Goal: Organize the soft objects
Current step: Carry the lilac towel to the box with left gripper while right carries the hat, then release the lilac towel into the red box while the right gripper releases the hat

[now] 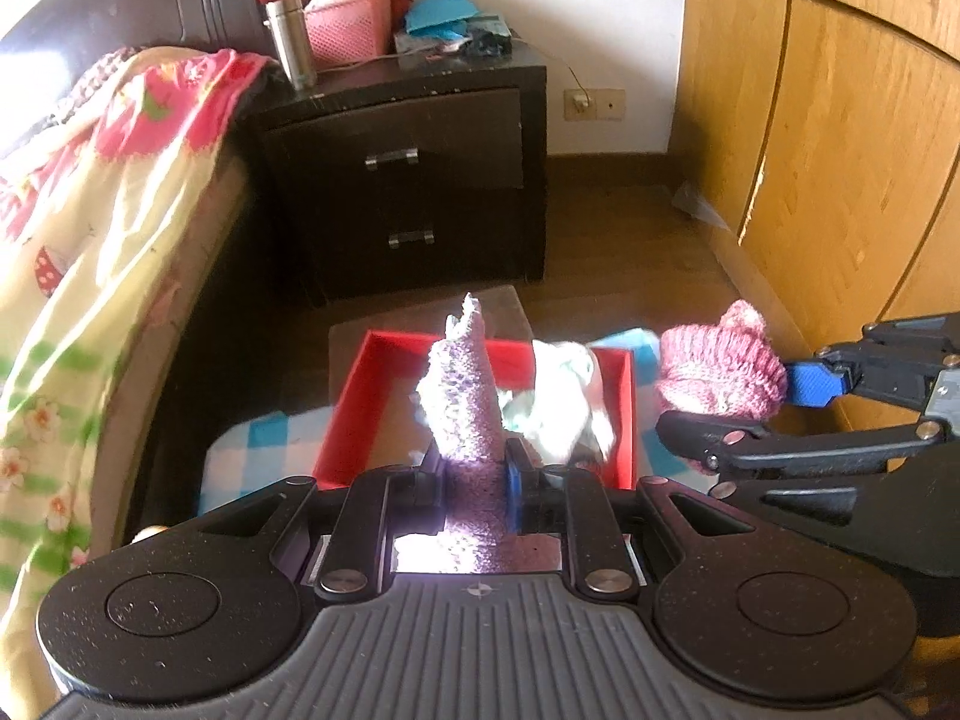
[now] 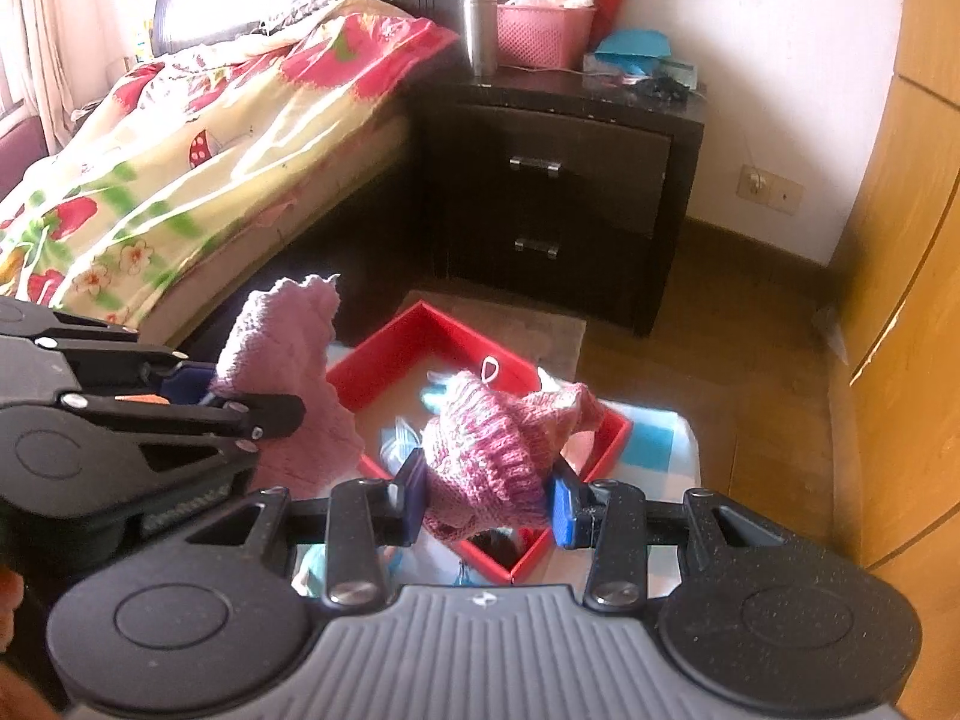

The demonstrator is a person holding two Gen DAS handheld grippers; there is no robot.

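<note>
My left gripper [image 1: 474,474] is shut on a pale pink knitted piece [image 1: 465,396] and holds it upright above a red box [image 1: 624,414]; the same piece shows in the right wrist view [image 2: 288,360]. My right gripper [image 2: 486,504] is shut on a pink ribbed knitted hat [image 2: 492,450] above the red box [image 2: 384,354], and the hat also shows in the left wrist view [image 1: 714,366]. White and light-blue soft items [image 1: 564,402] lie in the box. The box rests on a blue-checked cloth [image 1: 264,444].
A dark nightstand [image 1: 408,174] with two drawers stands behind the box, with a steel flask [image 1: 291,42] and pink basket [image 1: 345,27] on top. A bed with a floral quilt [image 1: 90,210] is on the left. A wooden wardrobe [image 1: 840,150] is on the right.
</note>
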